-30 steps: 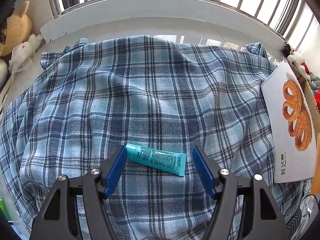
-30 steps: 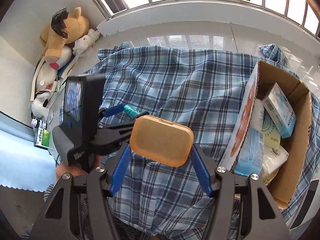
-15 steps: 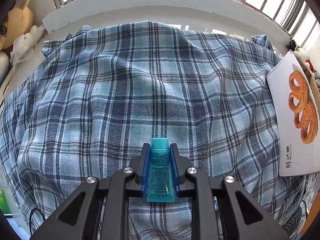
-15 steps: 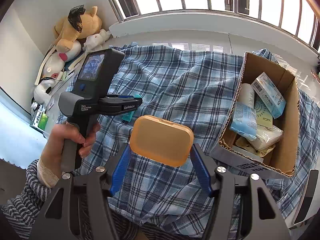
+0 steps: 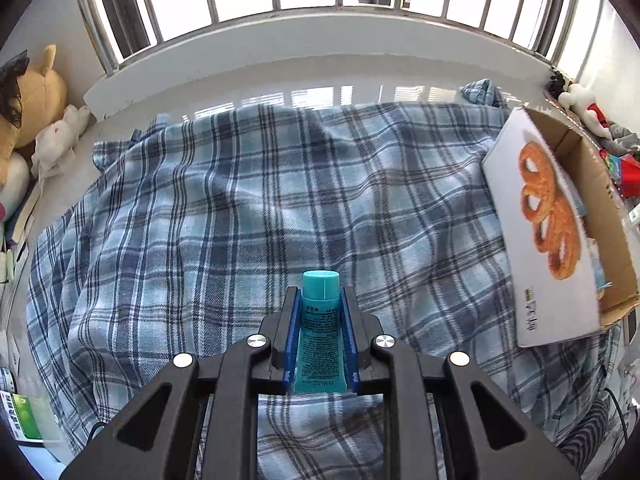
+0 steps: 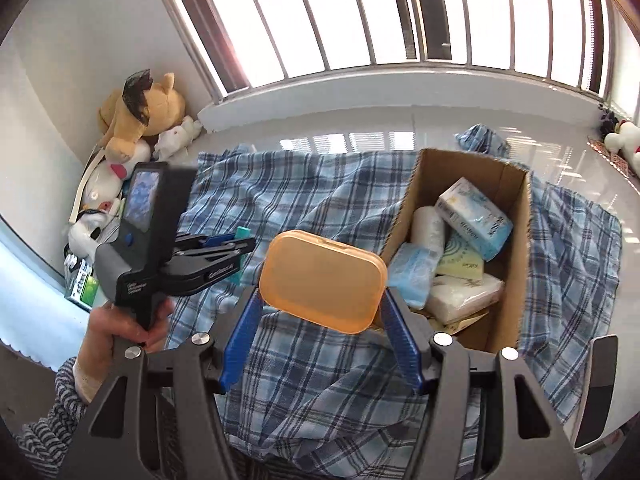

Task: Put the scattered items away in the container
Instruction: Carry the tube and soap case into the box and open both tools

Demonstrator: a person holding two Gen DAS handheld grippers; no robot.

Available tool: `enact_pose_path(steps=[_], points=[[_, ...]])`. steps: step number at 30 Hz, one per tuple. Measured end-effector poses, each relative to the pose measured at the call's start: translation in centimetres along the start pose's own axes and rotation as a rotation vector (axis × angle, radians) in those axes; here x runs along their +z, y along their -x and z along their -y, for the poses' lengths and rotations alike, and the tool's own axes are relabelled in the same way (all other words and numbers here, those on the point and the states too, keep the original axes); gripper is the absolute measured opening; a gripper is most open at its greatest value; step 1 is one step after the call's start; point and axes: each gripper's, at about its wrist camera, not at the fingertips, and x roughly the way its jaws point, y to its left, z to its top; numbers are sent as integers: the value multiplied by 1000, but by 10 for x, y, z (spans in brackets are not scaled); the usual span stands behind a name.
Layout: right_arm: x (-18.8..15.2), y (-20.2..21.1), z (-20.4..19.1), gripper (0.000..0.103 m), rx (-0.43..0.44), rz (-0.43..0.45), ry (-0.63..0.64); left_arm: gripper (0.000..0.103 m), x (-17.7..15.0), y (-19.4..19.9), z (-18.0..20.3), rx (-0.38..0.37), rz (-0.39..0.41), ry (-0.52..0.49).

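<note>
Place: I'm in a home, at a bay window.
Window: metal bars (image 6: 404, 16) above a glossy white sill (image 6: 360, 92).
Corner: stuffed toys (image 6: 140, 120) piled against the wall.
Surface: a plaid cloth (image 5: 240, 208) spread out, with a cardboard box (image 6: 516, 248) of tissue packs (image 6: 476, 216).

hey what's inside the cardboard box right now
The cardboard box holds a pale blue carton, a white roll, a blue packet, a yellow pack and a white pack. Anything beneath them is covered.
</note>
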Motion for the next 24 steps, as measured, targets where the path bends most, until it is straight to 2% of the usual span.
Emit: enact_pose_path(steps=[4,7,11,16,20,24], points=[[7,7,31,60,-52,33,-64,21,13,22,37,-29,51,-61],[7,2,49,60,-102,9,-74,21,22,32,66,-70,60,-96],[4,-3,67,60,-120,-4,-63,21,33,44,103,-130,78,-127],[-8,-9,83,60,-149,11,-27,21,43,62,141,-103,145,-163],[-22,-23,94,60,-164,12,-53,21,55,76,160,-158,180,-162],[-27,-19,91,60,-165,77,-34,21,60,80,184,-184,192,-198]])
